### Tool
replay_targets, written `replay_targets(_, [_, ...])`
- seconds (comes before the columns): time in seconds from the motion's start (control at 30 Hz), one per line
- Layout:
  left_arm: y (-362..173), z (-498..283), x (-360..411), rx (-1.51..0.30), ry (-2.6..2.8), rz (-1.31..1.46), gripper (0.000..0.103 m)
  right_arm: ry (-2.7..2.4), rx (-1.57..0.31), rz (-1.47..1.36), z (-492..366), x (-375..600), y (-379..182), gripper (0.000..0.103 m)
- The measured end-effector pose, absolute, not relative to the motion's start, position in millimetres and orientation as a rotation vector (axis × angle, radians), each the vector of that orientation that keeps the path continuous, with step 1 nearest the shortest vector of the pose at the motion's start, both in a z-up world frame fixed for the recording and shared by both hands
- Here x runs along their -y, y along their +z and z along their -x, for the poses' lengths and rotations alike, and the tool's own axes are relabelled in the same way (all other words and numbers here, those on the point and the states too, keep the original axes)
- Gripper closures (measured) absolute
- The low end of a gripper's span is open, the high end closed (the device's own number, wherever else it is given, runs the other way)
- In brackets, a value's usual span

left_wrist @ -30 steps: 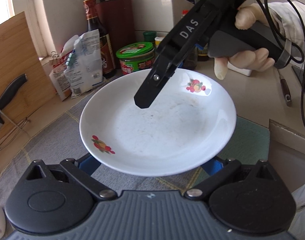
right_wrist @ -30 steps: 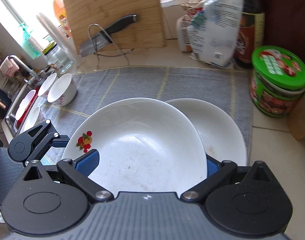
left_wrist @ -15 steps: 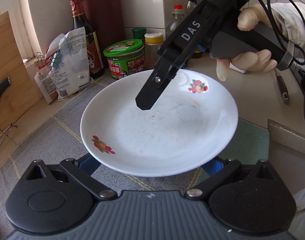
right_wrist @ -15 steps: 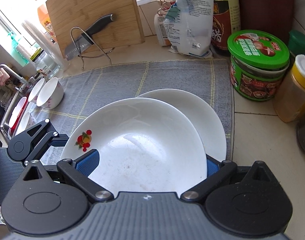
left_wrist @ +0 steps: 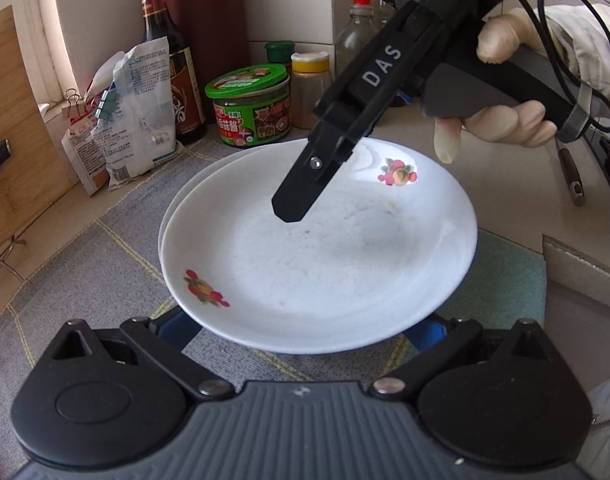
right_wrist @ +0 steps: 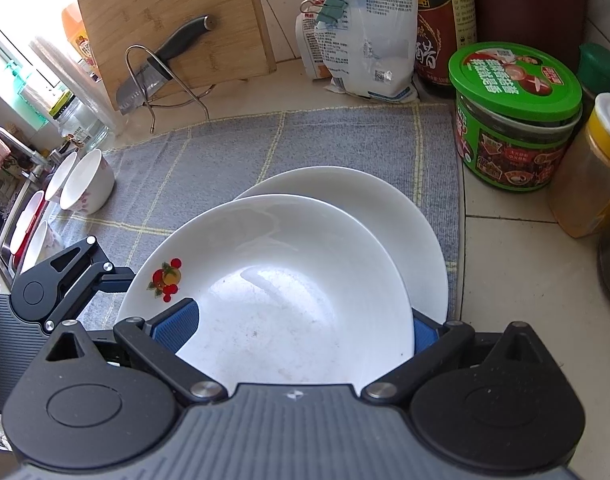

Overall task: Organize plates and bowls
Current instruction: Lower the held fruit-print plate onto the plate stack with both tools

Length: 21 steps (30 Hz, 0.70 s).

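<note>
A white plate with fruit decals hangs tilted just above a second white plate lying on the grey mat. My right gripper is shut on the upper plate's near rim, its left blue pad on top and its right pad underneath. In the left wrist view its upper finger lies over the plate's middle, held by a gloved hand. My left gripper stands open, both blue pads under the plate's opposite rim.
A green-lidded jar, a yellow-lidded spice jar, a soy sauce bottle and clipped bags line the back. A cutting board with a knife leans at the far left. Small bowls stand near the sink.
Both grippers and the decal plate have moved toward the jars at the back. The plate now hangs over the second plate, which shows more in both views.
</note>
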<state>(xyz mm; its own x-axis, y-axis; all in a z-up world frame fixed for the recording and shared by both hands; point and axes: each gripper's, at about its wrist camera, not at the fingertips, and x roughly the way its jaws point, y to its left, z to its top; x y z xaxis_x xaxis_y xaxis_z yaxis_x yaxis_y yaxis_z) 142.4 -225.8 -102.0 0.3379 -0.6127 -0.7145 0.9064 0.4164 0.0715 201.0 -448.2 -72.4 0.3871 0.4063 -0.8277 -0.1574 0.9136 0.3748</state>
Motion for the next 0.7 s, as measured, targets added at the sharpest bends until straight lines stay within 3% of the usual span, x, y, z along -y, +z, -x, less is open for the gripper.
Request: replay_targets(0.7, [-105.7, -160.5, 229.3, -0.709, -1.011, -0.483, 0.0, 0.333, -1.139, -0.244, -201.6, 451.1, -75.2, 0.0])
